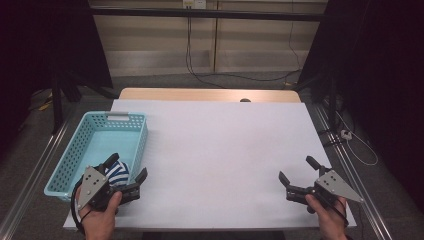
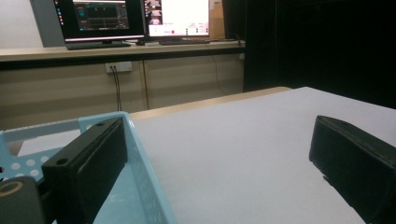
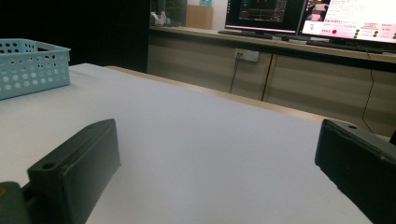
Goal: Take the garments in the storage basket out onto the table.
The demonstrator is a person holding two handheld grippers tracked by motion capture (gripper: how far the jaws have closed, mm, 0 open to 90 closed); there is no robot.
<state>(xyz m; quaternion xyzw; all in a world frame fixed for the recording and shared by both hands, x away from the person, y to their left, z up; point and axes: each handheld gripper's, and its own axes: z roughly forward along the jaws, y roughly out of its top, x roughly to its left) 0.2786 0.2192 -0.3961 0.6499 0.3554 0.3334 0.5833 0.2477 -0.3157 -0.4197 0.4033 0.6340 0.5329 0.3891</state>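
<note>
1. i see the striped cloth – navy and white, bunched – lying in the teal basket, its near corner.
2. left gripper straddles the basket's rim, jaws apart, gripping nothing.
3. right gripper – jaws wide, empty – over the white table.

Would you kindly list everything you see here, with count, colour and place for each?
basket: one, light blue with holes, at the table's left edge
striped cloth: one, blue and white, bundled in the basket's near end
table: one, white top with a wooden strip at the far edge
monitors: two, lit, on the counter beyond the table
cables: several, black, hanging down the far wall onto the floor
left gripper: one, black with a grey plate, open, over the basket's near right corner, straddling its wall
right gripper: one, black with a grey plate, open and empty, over the table's near right corner
hands: two, one holding each gripper, at the near edge
</note>
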